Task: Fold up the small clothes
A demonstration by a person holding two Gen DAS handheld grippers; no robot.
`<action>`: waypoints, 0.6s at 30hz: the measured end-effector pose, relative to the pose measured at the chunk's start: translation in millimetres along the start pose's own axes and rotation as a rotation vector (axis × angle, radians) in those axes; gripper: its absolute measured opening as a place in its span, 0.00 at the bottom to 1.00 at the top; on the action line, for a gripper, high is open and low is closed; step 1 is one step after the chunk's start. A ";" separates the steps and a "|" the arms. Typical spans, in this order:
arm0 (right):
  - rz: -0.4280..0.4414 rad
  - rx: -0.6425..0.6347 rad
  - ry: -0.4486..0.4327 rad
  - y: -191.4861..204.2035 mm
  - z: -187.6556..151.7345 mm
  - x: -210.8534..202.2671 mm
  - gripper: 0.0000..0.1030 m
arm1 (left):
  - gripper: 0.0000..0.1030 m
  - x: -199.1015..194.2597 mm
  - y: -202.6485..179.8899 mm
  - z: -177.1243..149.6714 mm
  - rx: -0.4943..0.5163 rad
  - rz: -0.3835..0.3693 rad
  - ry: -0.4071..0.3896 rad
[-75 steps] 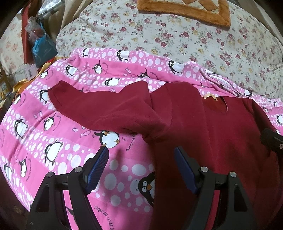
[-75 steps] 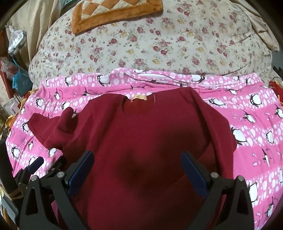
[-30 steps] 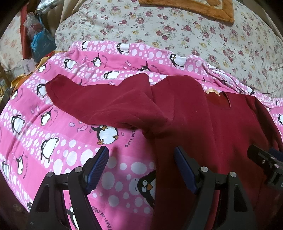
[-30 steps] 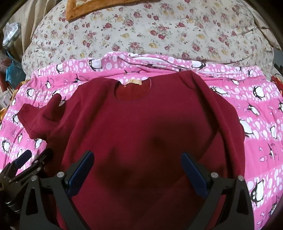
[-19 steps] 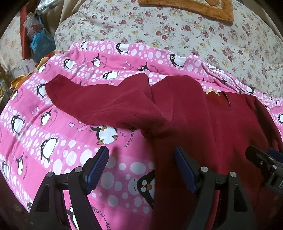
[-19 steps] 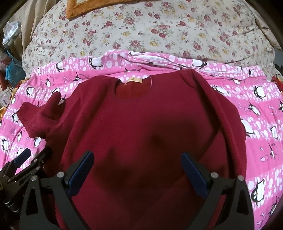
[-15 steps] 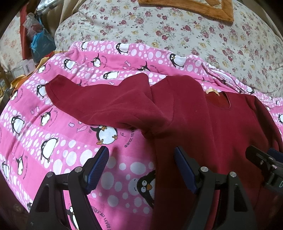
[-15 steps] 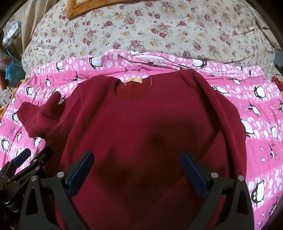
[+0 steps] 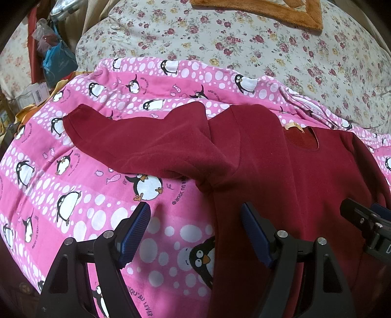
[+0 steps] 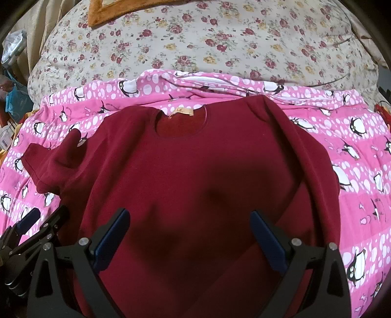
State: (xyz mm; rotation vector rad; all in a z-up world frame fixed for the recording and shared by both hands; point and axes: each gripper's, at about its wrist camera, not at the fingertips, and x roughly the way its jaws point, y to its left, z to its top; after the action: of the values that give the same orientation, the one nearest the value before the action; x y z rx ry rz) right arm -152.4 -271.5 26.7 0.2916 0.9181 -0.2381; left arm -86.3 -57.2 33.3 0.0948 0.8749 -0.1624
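A dark red long-sleeved top (image 10: 195, 176) lies front up on a pink penguin-print blanket (image 10: 361, 176), its round neck with a tan label (image 10: 182, 111) at the far side. Its left sleeve (image 9: 136, 139) stretches out to the left; the right sleeve (image 10: 308, 156) lies folded down along the body. My left gripper (image 9: 195, 230) stands open over the top's left side edge, below the armpit, holding nothing. My right gripper (image 10: 189, 232) hangs open over the lower middle of the top, also holding nothing. In the left wrist view the right gripper (image 9: 366, 220) shows at the right edge.
A floral quilt (image 10: 207, 41) rises behind the blanket, with an orange-bordered cushion (image 9: 264, 9) on top. Bags and boxes (image 9: 56, 61) crowd the far left beside the bed. The left gripper (image 10: 29, 230) shows at the lower left of the right wrist view.
Over the last 2.5 s both grippers drew back slightly toward the hem, so more of the top shows. In the last half second nothing has visibly moved.
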 end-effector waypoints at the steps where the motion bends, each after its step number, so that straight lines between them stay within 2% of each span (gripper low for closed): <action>1: 0.000 -0.001 0.000 0.0 -0.1 0.1 0.97 | 0.56 0.0 0.6 0.1 0.000 0.000 0.000; 18: 0.001 0.001 0.001 0.8 -0.7 2.2 0.97 | 0.56 -0.3 7.0 2.8 -0.007 0.005 -0.007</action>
State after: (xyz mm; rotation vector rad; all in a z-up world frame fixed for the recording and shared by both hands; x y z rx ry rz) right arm -151.4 -270.7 24.6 0.2934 0.9187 -0.2378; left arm -83.1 -50.7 35.4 0.0902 0.8679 -0.1546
